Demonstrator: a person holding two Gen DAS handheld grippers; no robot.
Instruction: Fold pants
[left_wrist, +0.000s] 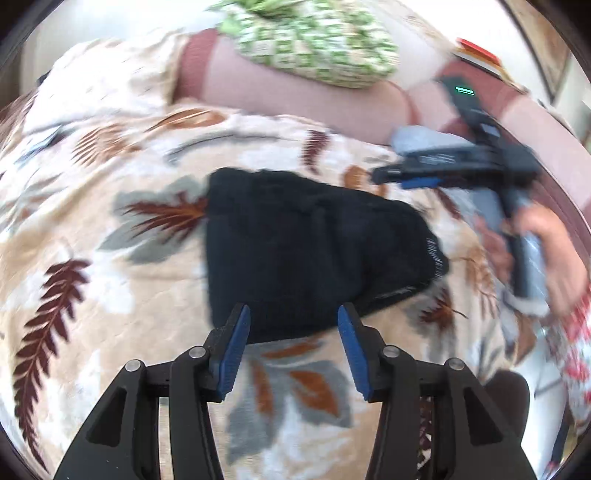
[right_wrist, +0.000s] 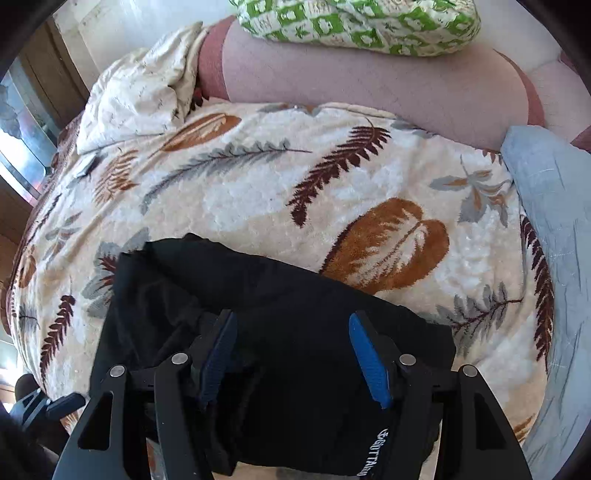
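The black pants (left_wrist: 303, 251) lie folded into a compact bundle on a leaf-patterned blanket (left_wrist: 110, 229). My left gripper (left_wrist: 294, 314) stands open at the bundle's near edge, with its blue pads apart and nothing pressed between them. In the right wrist view the pants (right_wrist: 295, 295) fill the lower middle, with white lettering near their bottom edge. My right gripper (right_wrist: 291, 321) hovers open over them and grips no cloth. From the left wrist view the right gripper (left_wrist: 391, 177) shows blurred beyond the bundle's far right corner, held by a hand (left_wrist: 550, 254).
The blanket (right_wrist: 258, 177) covers a bed with a pink surface (right_wrist: 369, 81) behind it. A green-and-white pillow (right_wrist: 362, 22) lies at the back. A cream crumpled cloth (right_wrist: 136, 96) sits at the back left and a light blue cloth (right_wrist: 554, 206) along the right.
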